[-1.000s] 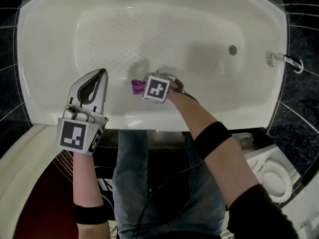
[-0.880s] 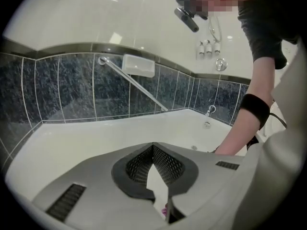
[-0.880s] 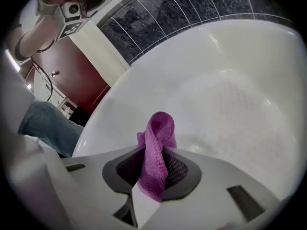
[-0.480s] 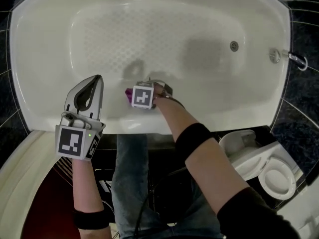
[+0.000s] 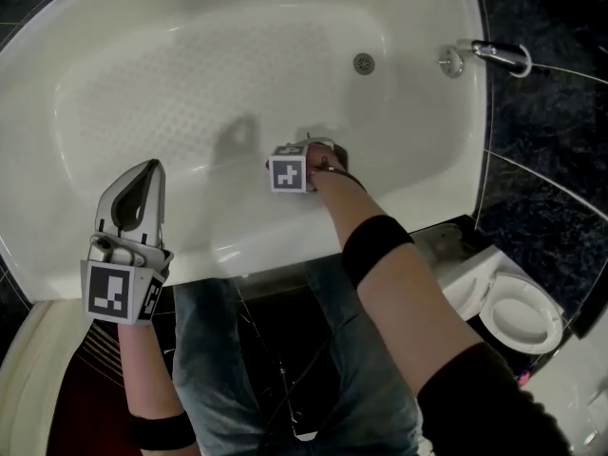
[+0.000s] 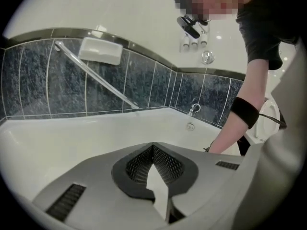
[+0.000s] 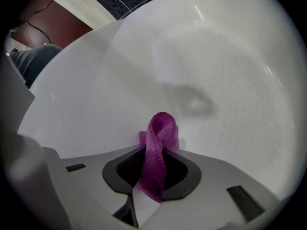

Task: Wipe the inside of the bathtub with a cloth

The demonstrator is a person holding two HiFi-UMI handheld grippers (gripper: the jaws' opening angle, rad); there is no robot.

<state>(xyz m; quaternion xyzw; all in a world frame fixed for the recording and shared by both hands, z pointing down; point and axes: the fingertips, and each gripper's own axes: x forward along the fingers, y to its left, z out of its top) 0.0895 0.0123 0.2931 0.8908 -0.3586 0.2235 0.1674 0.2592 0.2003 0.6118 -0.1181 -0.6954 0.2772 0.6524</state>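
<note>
Right tool [image 7: 156, 151] clenched on magenta cloth [image 7: 162, 128] inside bathtub [image 5: 190, 65], left tool [image 5: 147, 169] closed, empty, toilet [image 5: 518, 319] beside

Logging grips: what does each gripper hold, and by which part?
Right gripper, jaws just tightened, pinches the purple mesh cloth at a bunched fold, its loop poking past the tips. Left gripper holds nothing.

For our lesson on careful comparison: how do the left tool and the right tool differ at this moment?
The left tool is shut on nothing; the right tool grips a purple cloth, its jaws having just tightened. The left tool hovers over the bathtub's near edge, facing the tiled wall; the right tool points down inside the tub. Both are the same grey two-jaw design.
</note>
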